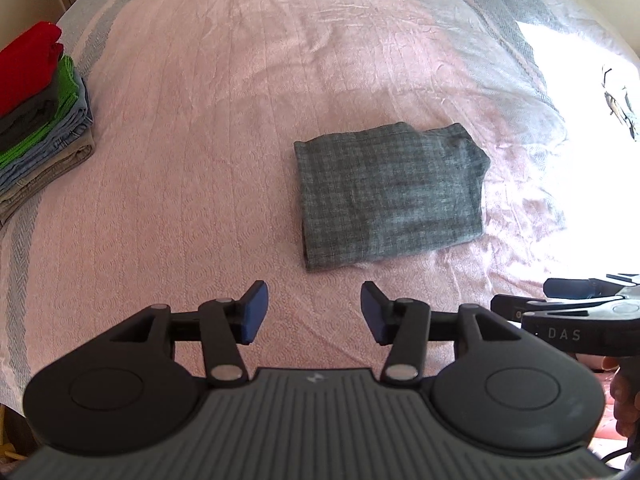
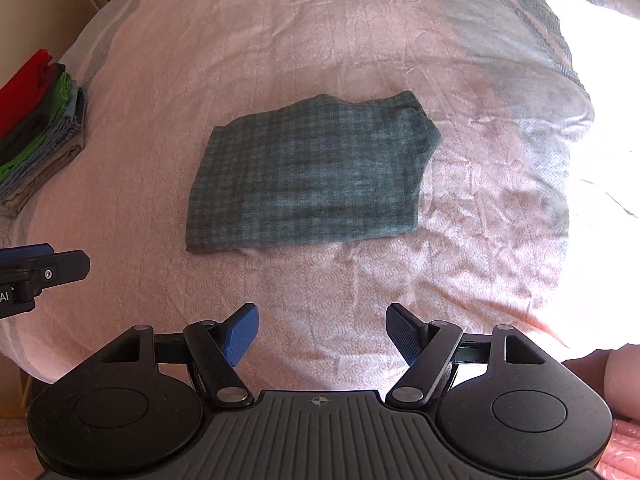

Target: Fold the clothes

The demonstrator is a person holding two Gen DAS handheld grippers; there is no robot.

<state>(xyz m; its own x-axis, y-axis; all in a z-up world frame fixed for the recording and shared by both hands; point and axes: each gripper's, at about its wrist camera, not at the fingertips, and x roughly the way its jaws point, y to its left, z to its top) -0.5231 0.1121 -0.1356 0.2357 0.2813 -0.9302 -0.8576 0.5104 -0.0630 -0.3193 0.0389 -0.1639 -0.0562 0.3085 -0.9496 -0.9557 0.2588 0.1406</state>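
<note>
I hold my left claw (image 1: 314, 312) and my right claw (image 2: 322, 334) above the near part of the bed (image 1: 200, 160), both with their blue pads spread apart and gripping nothing. The bed wears a pink textured cover with pale grey-striped bands along its edges, creased in places. A folded grey-green checked garment (image 2: 308, 176) lies flat near the middle of it, just ahead of both claws and touching neither. At the far left edge sits a pile of folded clothes (image 1: 38, 120), red on top, then dark grey, green, blue and beige. Strong sunlight washes out the right side of the bed.
</note>
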